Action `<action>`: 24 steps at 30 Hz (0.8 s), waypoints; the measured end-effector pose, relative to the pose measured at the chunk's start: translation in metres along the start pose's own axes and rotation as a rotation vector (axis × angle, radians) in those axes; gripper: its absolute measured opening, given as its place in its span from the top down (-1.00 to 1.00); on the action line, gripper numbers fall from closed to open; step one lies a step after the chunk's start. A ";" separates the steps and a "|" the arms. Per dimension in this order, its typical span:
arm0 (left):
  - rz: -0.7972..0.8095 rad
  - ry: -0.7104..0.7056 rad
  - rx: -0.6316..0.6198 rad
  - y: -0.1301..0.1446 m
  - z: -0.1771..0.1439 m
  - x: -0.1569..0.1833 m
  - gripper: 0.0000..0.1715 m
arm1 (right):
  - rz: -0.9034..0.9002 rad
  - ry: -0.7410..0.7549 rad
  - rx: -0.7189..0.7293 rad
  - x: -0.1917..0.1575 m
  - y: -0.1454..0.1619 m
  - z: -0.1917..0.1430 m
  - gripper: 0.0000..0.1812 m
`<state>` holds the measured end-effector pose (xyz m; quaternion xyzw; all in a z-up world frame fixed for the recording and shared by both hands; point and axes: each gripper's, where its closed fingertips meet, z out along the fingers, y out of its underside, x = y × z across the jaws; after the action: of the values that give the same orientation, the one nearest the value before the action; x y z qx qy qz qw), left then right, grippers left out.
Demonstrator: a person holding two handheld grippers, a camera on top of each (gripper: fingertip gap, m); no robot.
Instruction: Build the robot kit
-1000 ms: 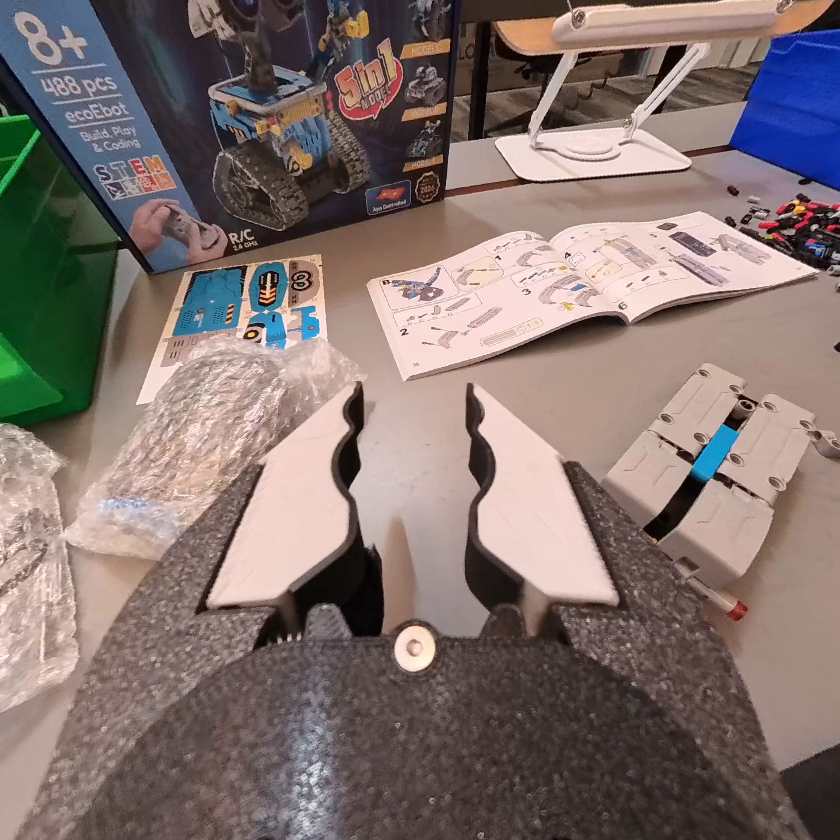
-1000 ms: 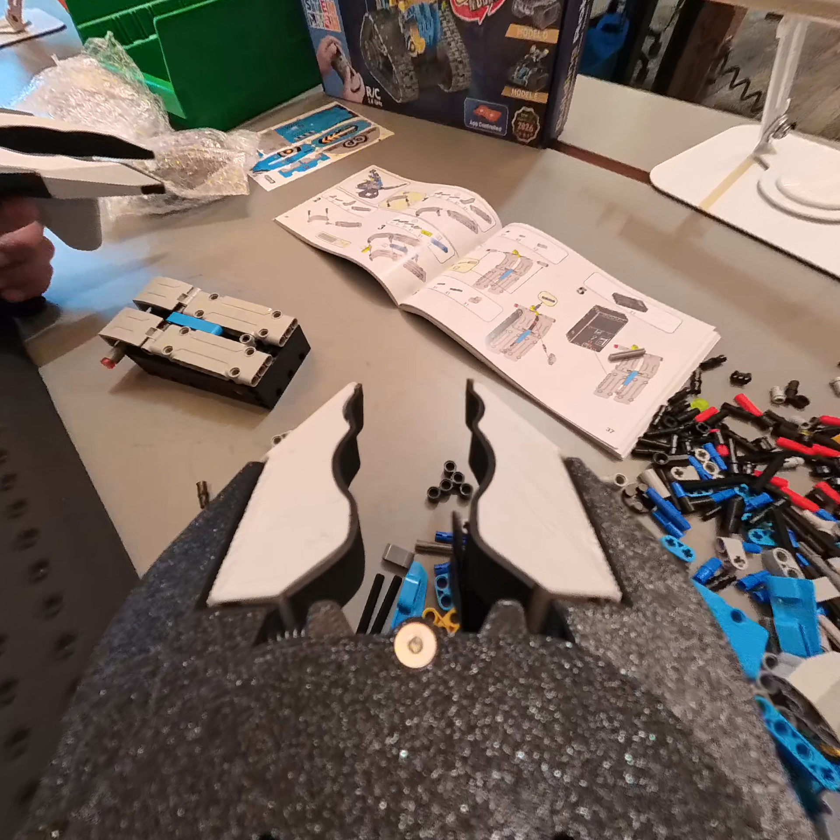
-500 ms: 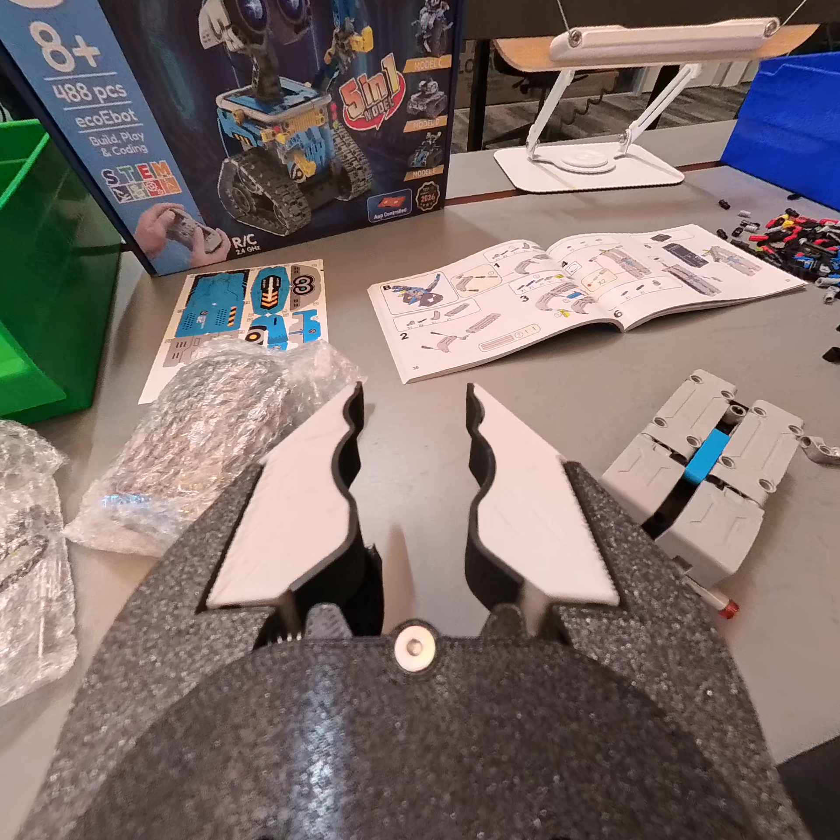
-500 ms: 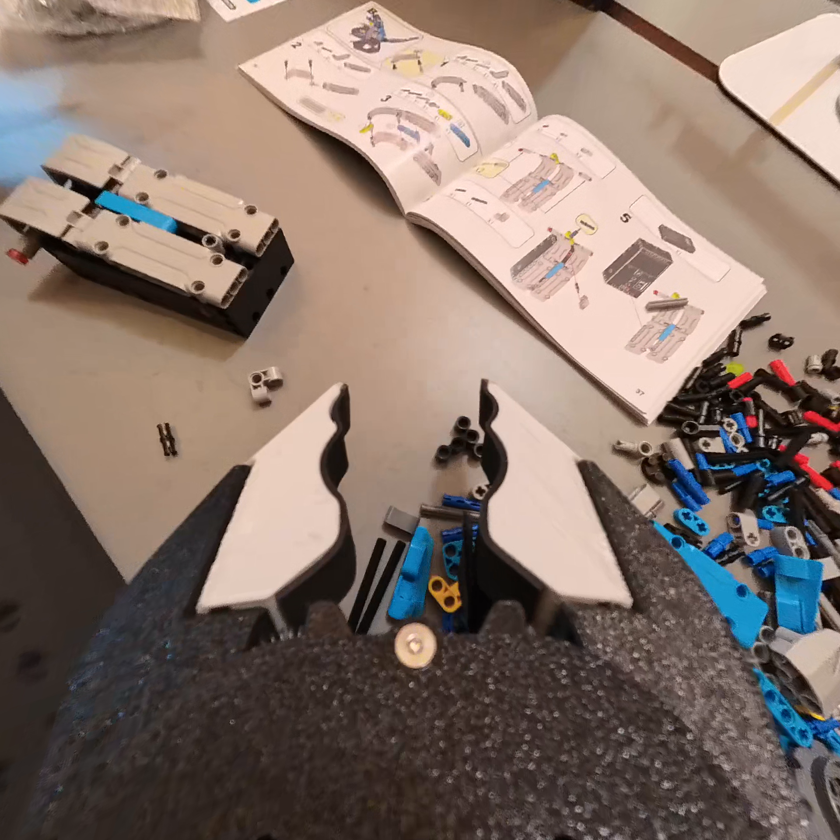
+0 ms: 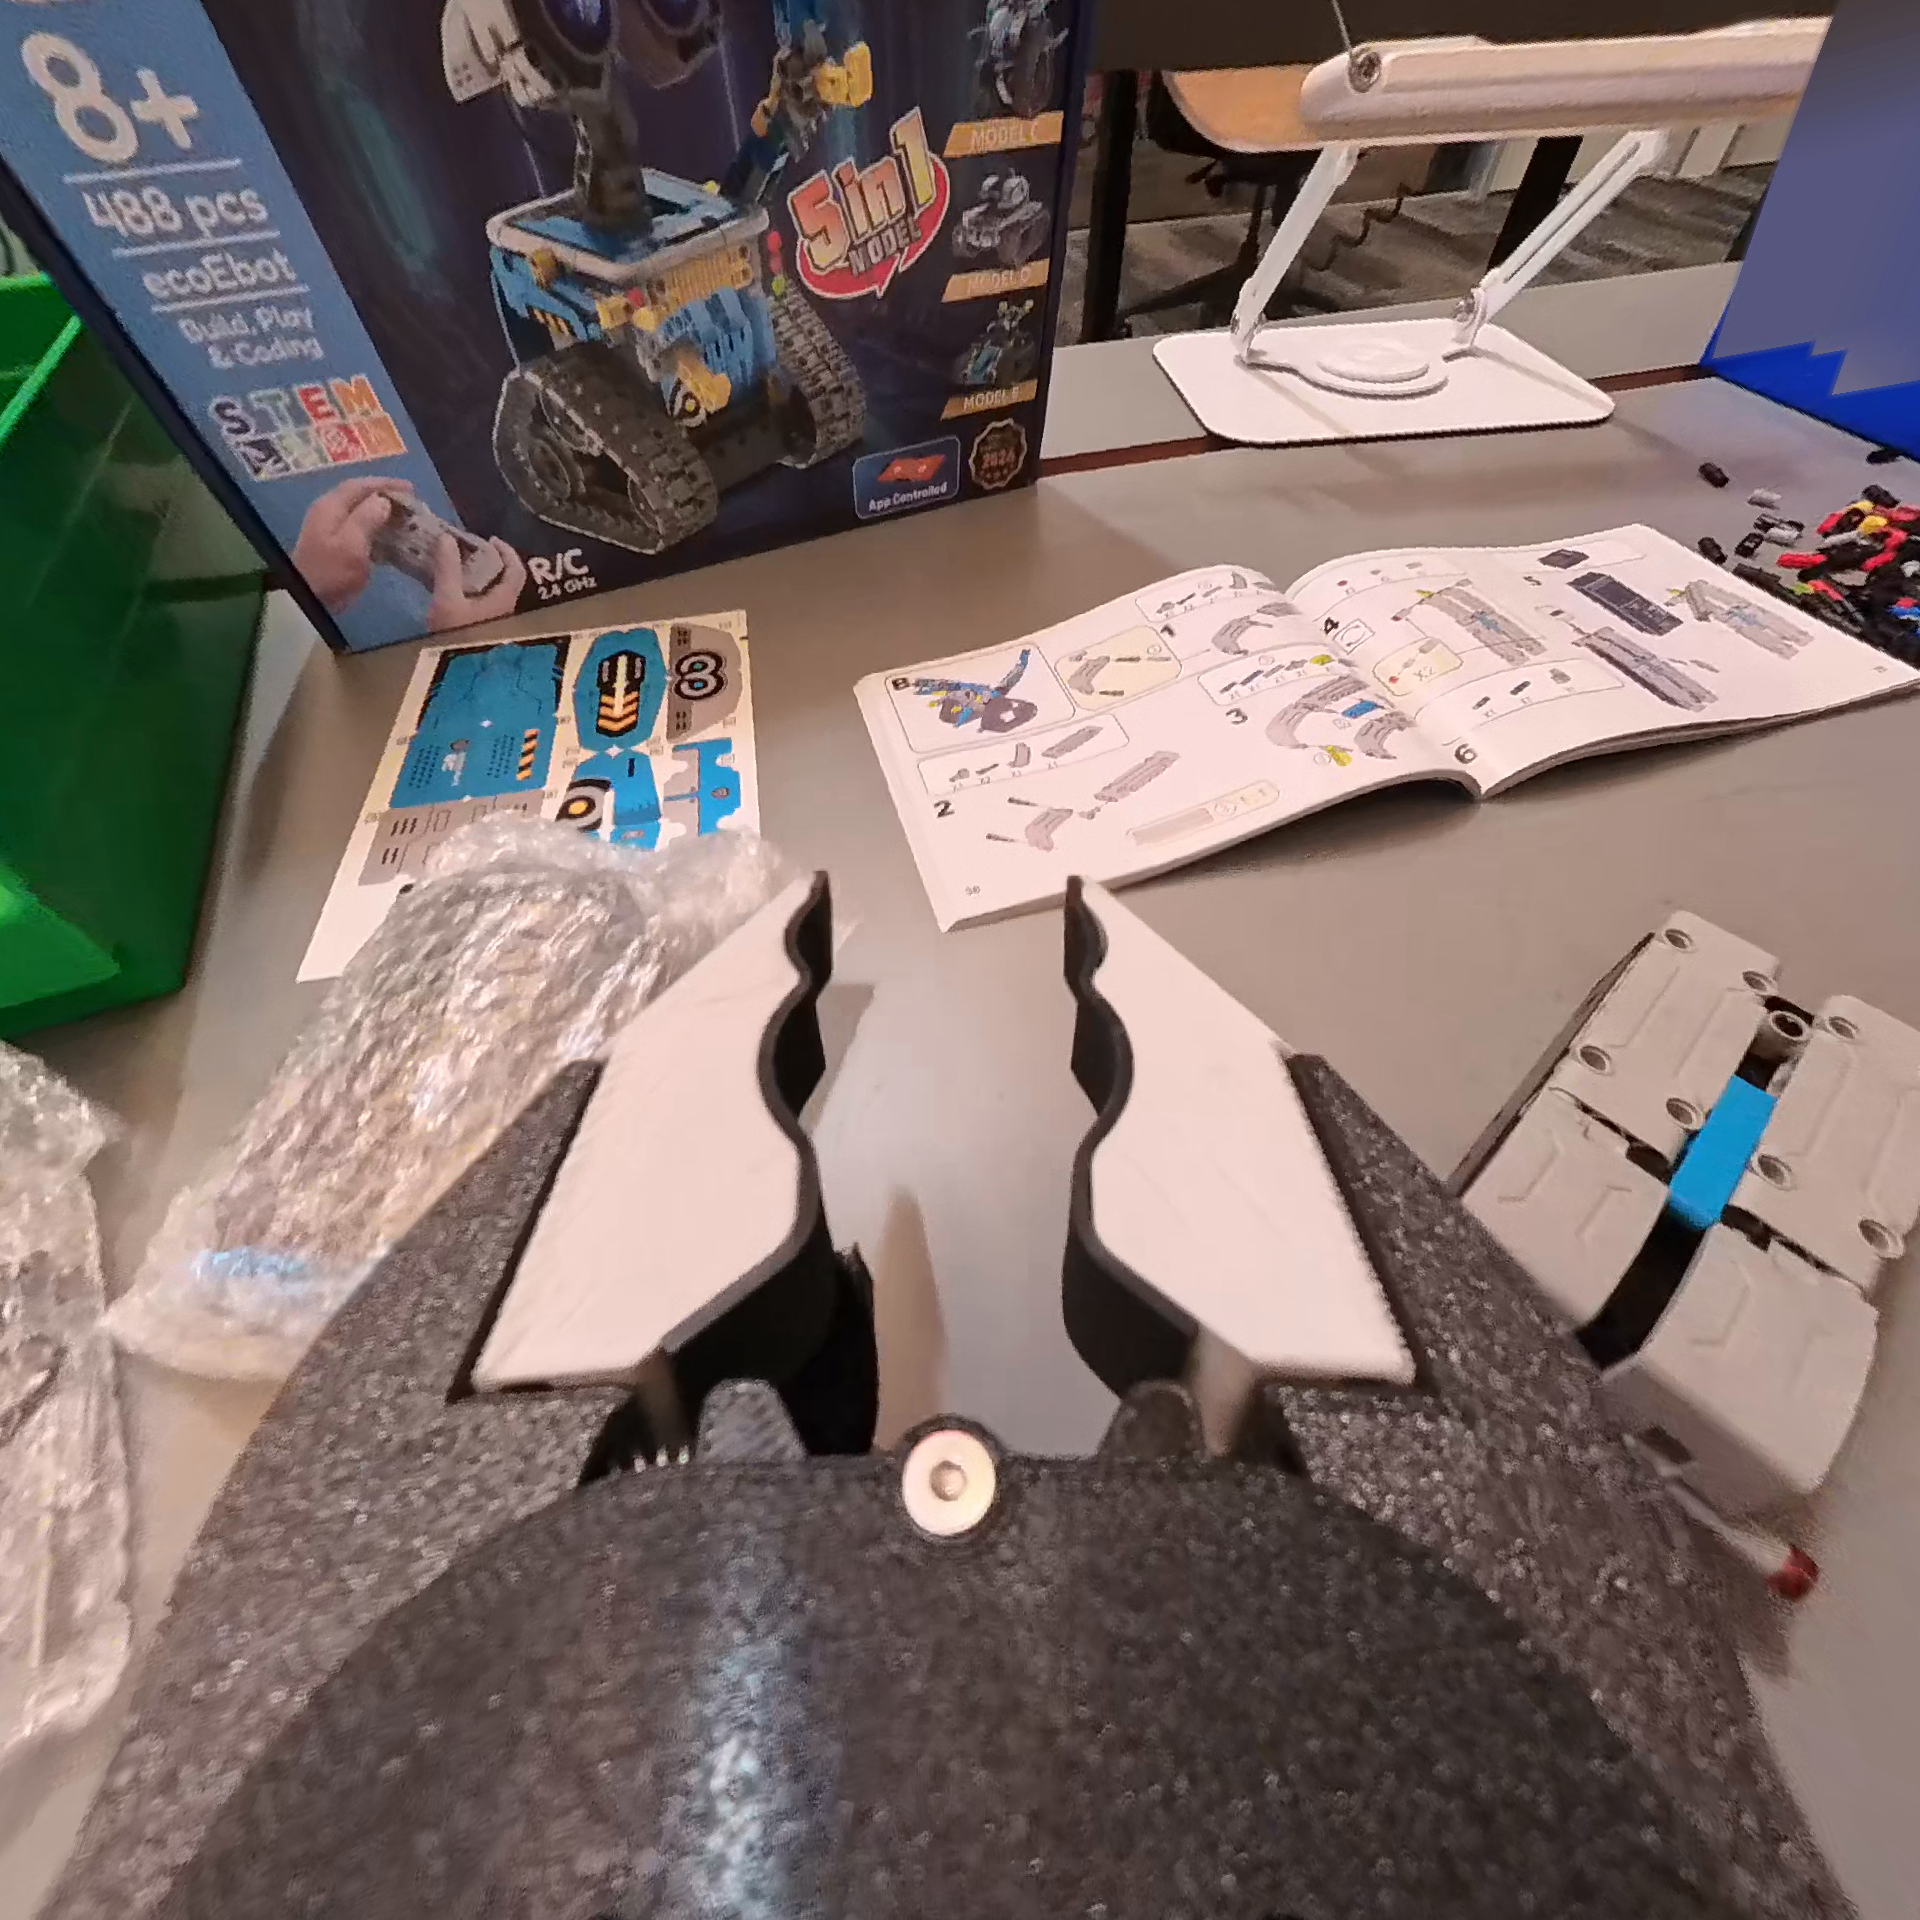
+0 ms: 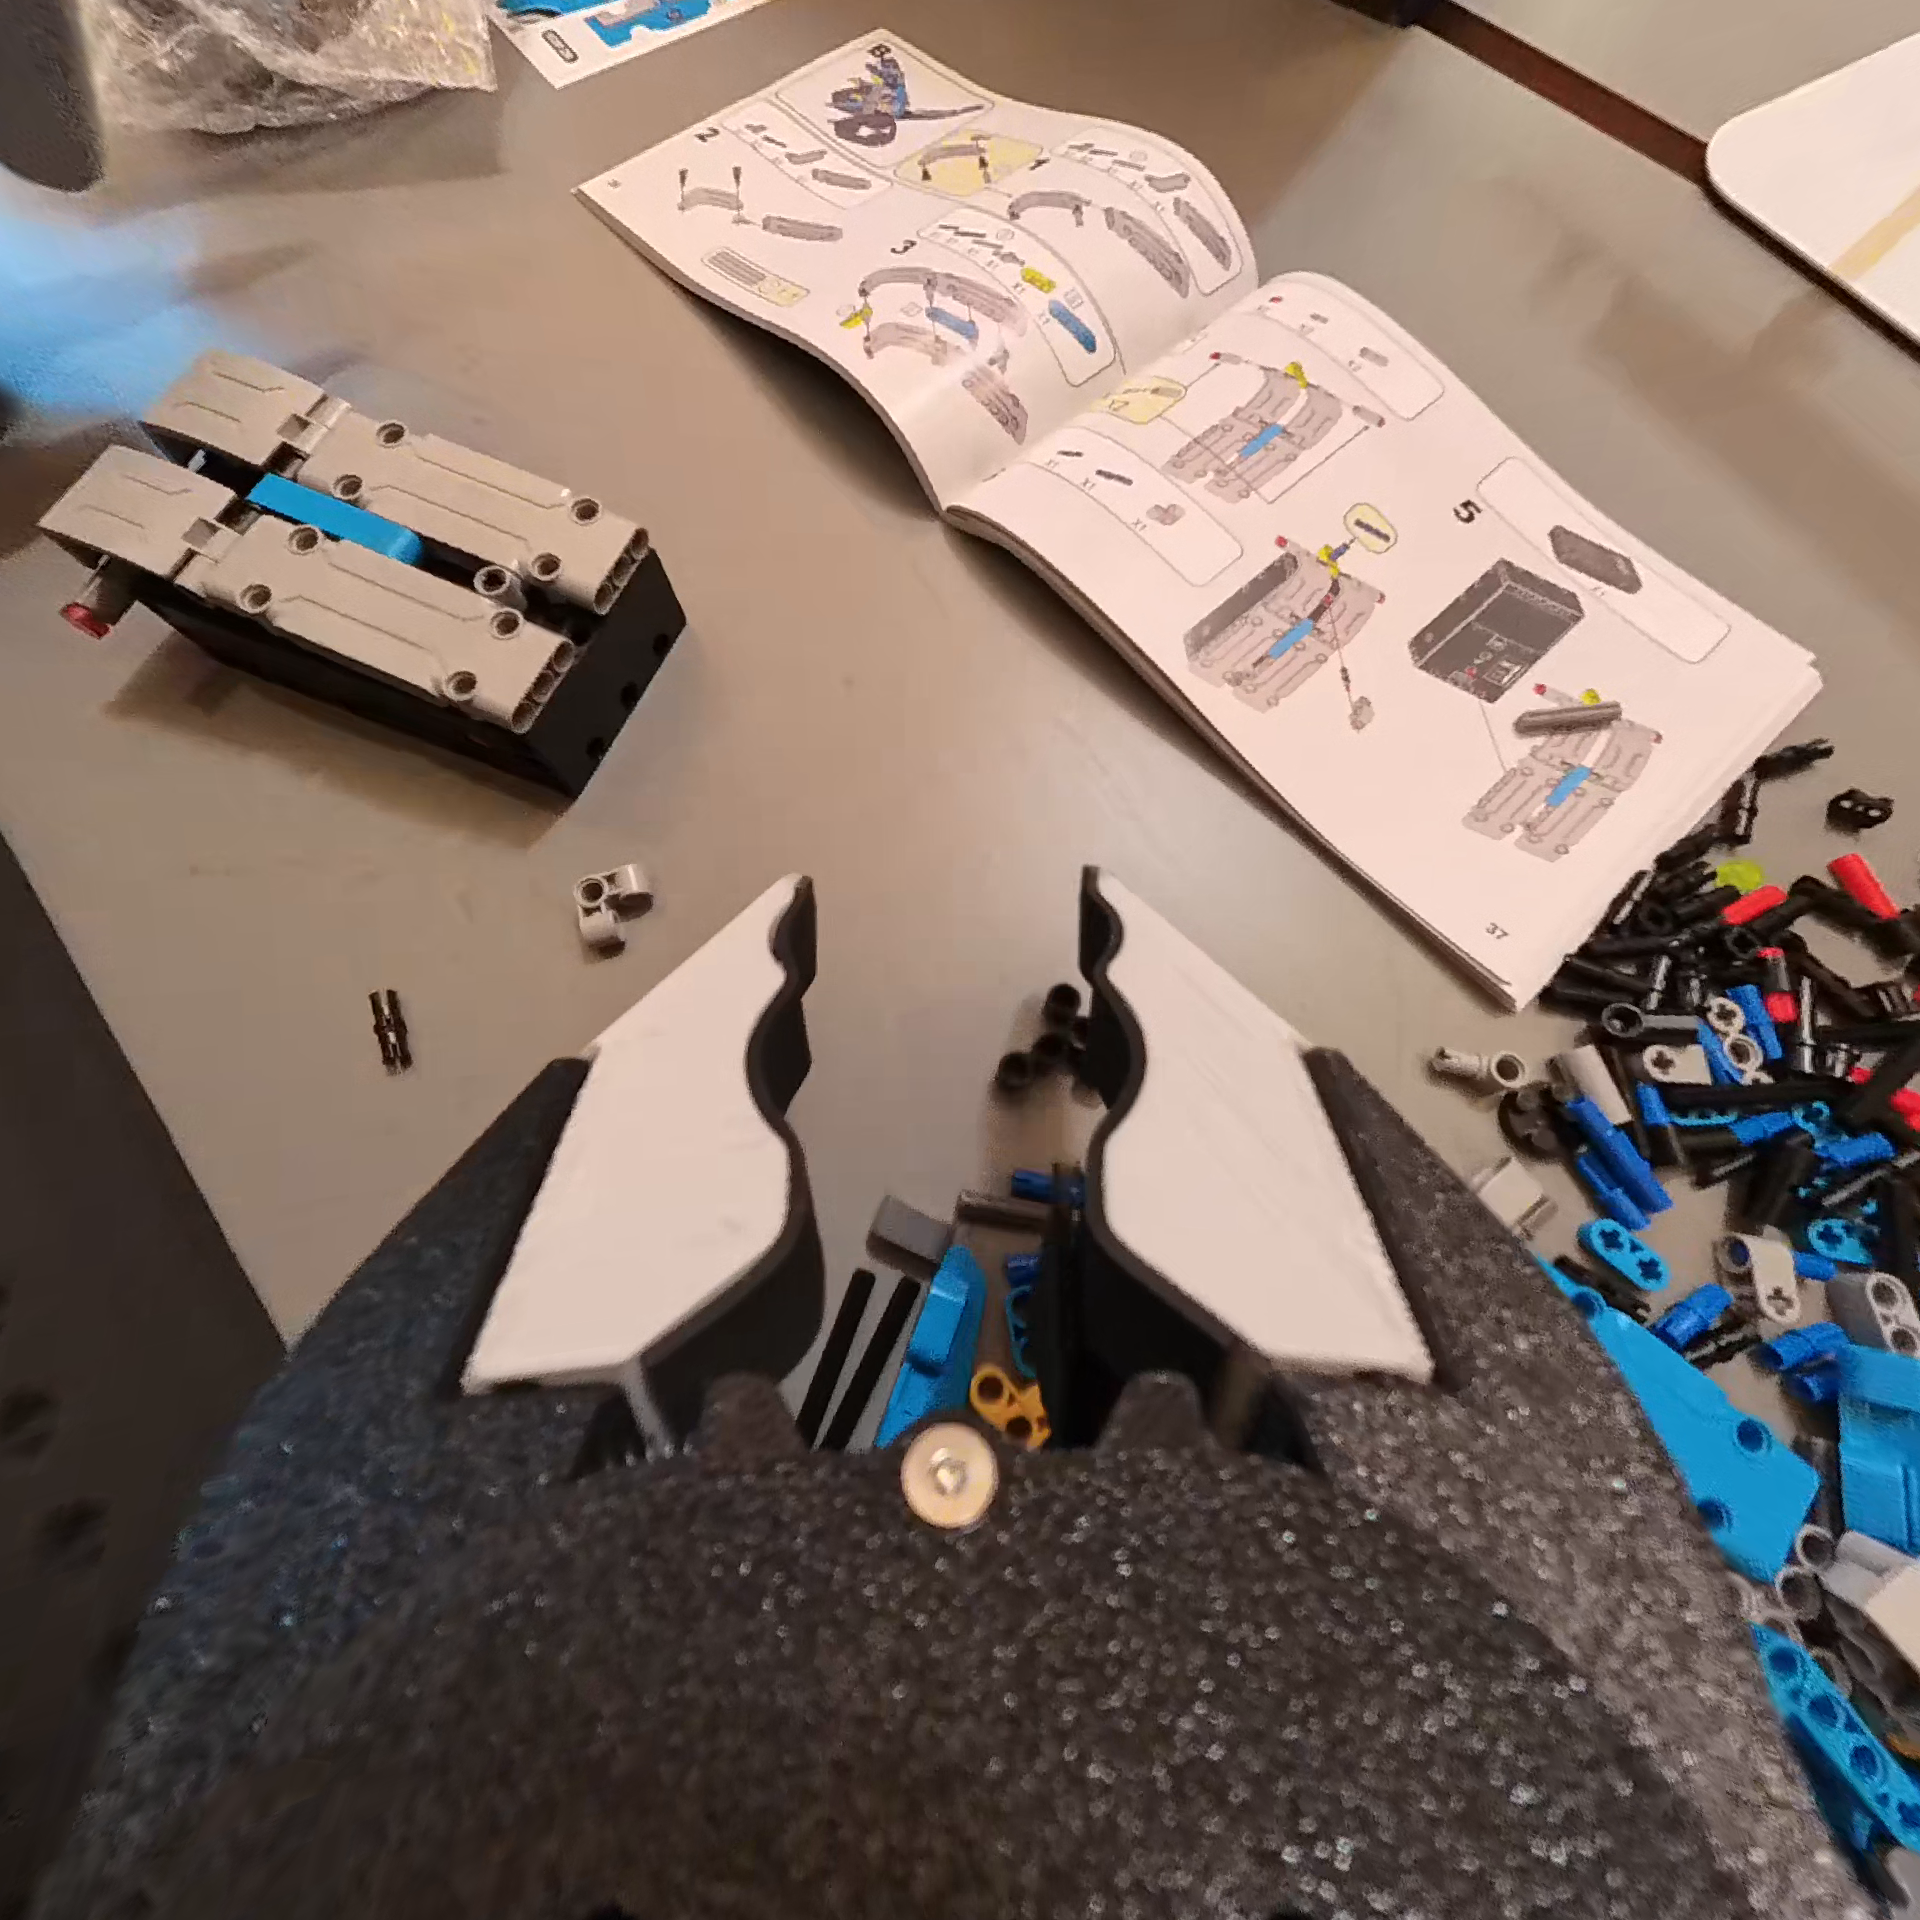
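Left gripper [image 5: 945, 914] fingers spread, nothing between them, only bare grey table [image 5: 1351, 997] in the gap. Just beside the left fingertip: a bubble-wrap bag [image 5: 447, 1039], its edge at the finger's outer side; contact can't be told. Off the right finger, near: a grey-and-black block assembly [image 5: 1704, 1184] with a blue beam along its middle and a red-tipped pin at its near end. Ahead of the tips: an open instruction booklet [image 5: 1351, 707]; ahead-left, a sticker sheet [image 5: 561, 748] partly under the bag. Beyond those, a toy kit box [image 5: 582, 291] stands upright, a green bin [image 5: 104, 675] to its left, a white stand [image 5: 1392, 384] to its right.

Right gripper [image 6: 945, 914] fingers also spread, holding nothing. Small black connector rings [image 6: 1039, 1039] lie in the gap against the right finger's inner edge; further back between the fingers sit a blue piece [image 6: 940, 1325], black rods and a yellow connector [image 6: 1008, 1403]. Left of the left fingertip: a small grey connector [image 6: 611, 899], then a black pin [image 6: 390, 1029] further out. Ahead-left, well apart: the same block assembly [image 6: 384, 582]. Ahead-right: the booklet [image 6: 1195, 468]. Right of the right finger: a loose parts pile [image 6: 1745, 1143], blue, black, red.
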<state>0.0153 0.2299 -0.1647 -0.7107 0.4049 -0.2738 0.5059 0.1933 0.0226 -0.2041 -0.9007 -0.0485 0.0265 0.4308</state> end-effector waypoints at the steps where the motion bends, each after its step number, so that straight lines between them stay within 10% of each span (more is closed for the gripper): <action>1: 0.009 0.006 0.004 -0.002 0.003 0.002 0.48 | -0.006 -0.001 0.005 0.000 -0.001 0.000 0.46; 24: 0.035 0.029 0.009 -0.009 0.020 0.008 0.50 | -0.051 -0.048 -0.005 -0.010 0.000 0.002 0.59</action>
<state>0.0380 0.2341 -0.1631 -0.6971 0.4235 -0.2771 0.5078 0.1837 0.0225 -0.2052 -0.8994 -0.0818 0.0369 0.4277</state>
